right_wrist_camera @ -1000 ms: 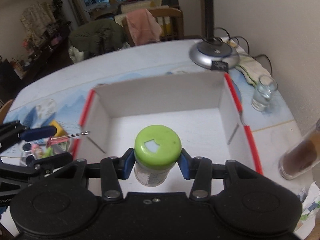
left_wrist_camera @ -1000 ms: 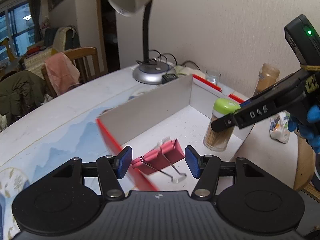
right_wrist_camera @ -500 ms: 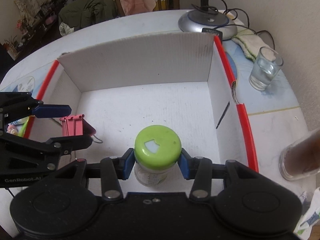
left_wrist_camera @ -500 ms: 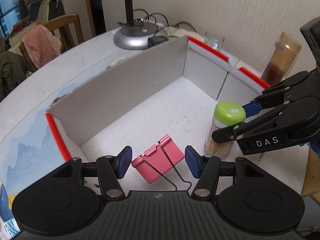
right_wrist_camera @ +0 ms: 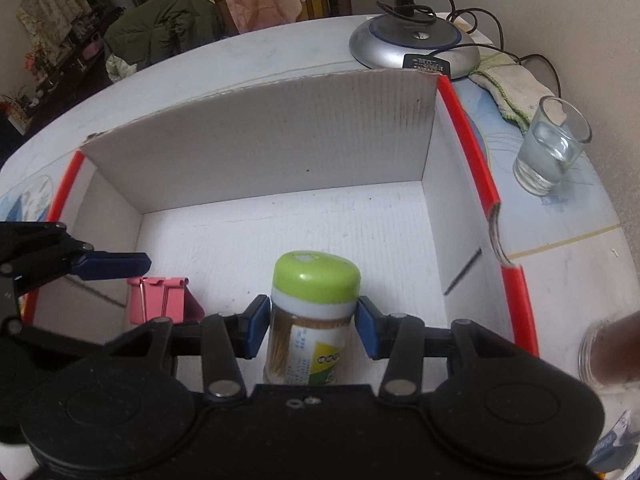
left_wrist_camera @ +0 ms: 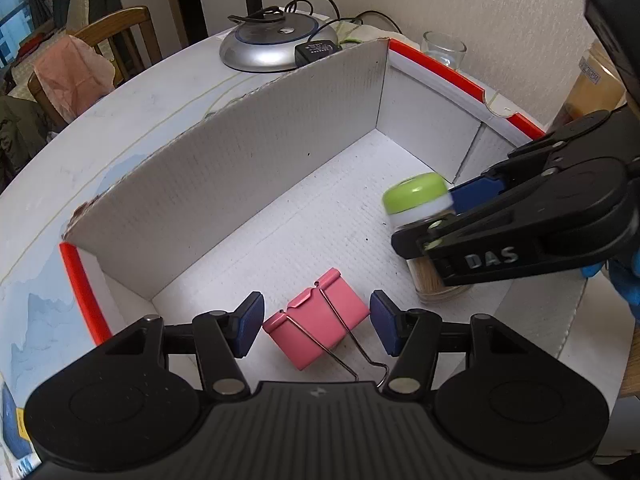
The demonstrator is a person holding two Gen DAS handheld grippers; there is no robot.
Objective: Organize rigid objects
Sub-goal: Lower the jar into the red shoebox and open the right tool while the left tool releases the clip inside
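The jar of toothpicks, green-capped, was seen upright on the floor of the box, near its 6 o'clock edge in the right wrist view. It was flanked at the neck by the right gripper, whose blue pads stood just clear of the glass on both sides; the jaws were judged parted, the jar being borne by the box floor. The clip, pink with wire handles, was found lying on the box floor at about 9 o'clock from the jar. It was bracketed by the left gripper, its pads well apart from the clip's sides, so nothing was held there either. Both items were judged to have been set inside the box because its walls keep loose rigid things gathered. Outside the box, on the bench, a glass was seen at 2 o'clock and a lamp base at 1 o'clock. A brown-filled jar was partly visible at 4 o'clock.
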